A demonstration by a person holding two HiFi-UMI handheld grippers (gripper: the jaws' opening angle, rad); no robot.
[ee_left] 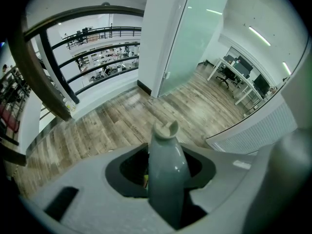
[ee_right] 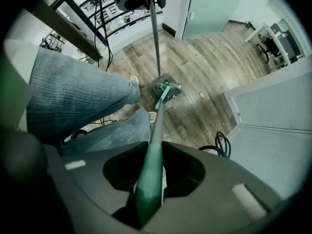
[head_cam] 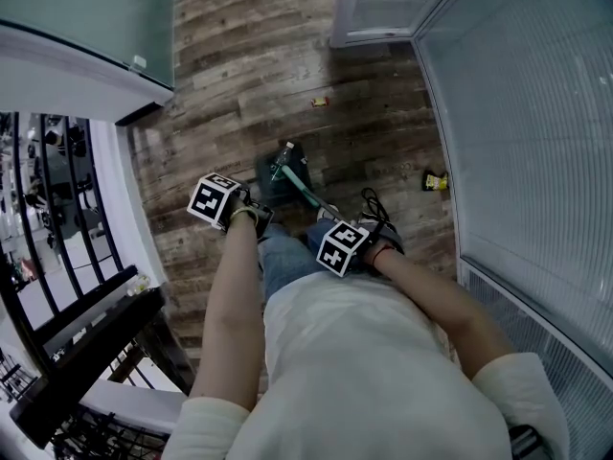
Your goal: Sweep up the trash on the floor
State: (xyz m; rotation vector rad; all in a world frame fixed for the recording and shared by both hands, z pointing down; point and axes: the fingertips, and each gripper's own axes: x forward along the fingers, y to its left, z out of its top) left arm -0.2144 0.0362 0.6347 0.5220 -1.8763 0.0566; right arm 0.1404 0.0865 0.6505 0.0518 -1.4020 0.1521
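Left gripper [ee_left: 167, 199]: clamped on grey dustpan handle [ee_left: 165, 155] | Right gripper [ee_right: 146, 199]: clamped on green broom handle [ee_right: 155, 130] | Dustpan [head_cam: 271, 185]: on wood floor [head_cam: 249, 65] by feet | Trash: small wrapper [head_cam: 320, 102], yellow packet [head_cam: 436, 181], both apart from dustpan

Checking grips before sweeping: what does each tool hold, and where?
The left tool clamps the top of the dustpan handle; the right tool clamps the green grip of the broom handle.
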